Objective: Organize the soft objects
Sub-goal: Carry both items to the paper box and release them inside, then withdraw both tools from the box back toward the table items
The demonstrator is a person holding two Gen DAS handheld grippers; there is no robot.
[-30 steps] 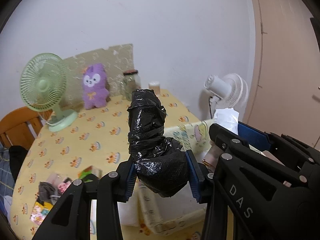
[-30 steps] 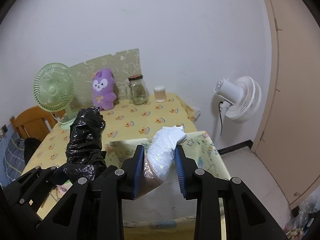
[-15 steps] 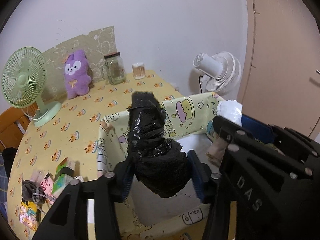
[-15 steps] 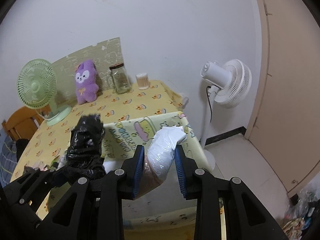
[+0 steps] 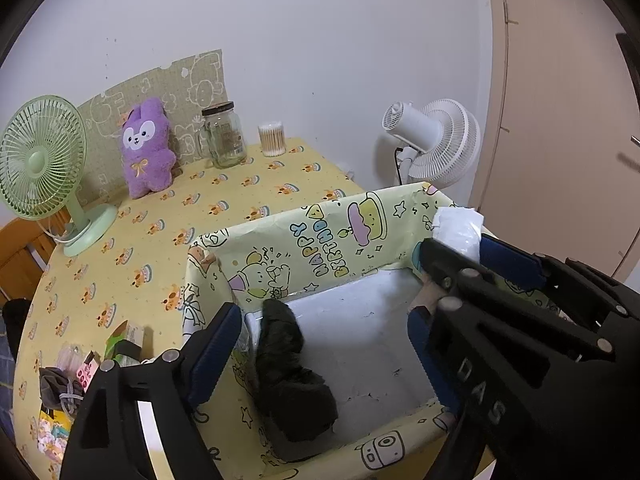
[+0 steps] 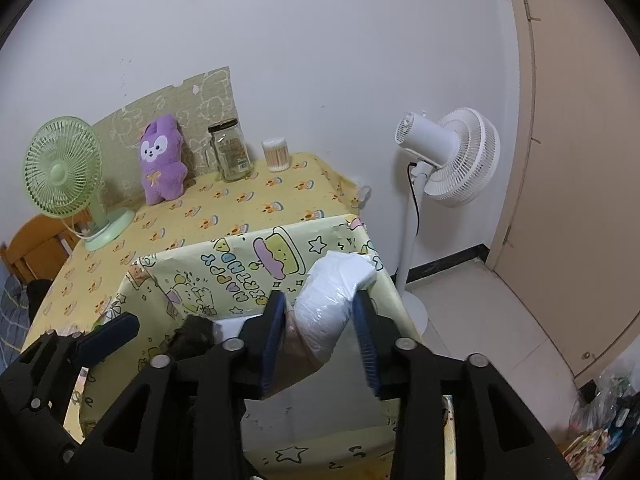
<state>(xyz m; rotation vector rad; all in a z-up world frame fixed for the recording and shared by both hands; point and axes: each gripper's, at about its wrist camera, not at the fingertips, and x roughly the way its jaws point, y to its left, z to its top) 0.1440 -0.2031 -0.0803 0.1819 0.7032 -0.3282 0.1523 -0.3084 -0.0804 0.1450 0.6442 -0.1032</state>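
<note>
A box (image 5: pixel 320 232) lined with yellow birthday paper stands at the table's near right corner. A black plastic bundle (image 5: pixel 292 368) lies blurred against the box's left inner wall, free of the pads. My left gripper (image 5: pixel 324 314) hangs over it with its jaws opening wide and nothing pressed between them. The bundle's top (image 6: pixel 196 332) also shows in the right wrist view. My right gripper (image 6: pixel 320 298) is over the box's right side. Its jaws are opening, and a white plastic bundle (image 6: pixel 332 304) still stands between the pads, touching both. This white bundle (image 5: pixel 460 228) pokes above the box's right wall.
Along the wall stand a green desk fan (image 5: pixel 44 168), a purple plush (image 5: pixel 148 148), a glass jar (image 5: pixel 224 136) and a cotton swab tub (image 5: pixel 273 139). Small packets (image 5: pixel 80 368) lie at the table's front left. A white standing fan (image 6: pixel 448 160) is on the floor to the right.
The left jaws spread and the black bundle dropped from them into the box. Both grippers tipped down over the box. The right jaws widened a little around the white bundle.
</note>
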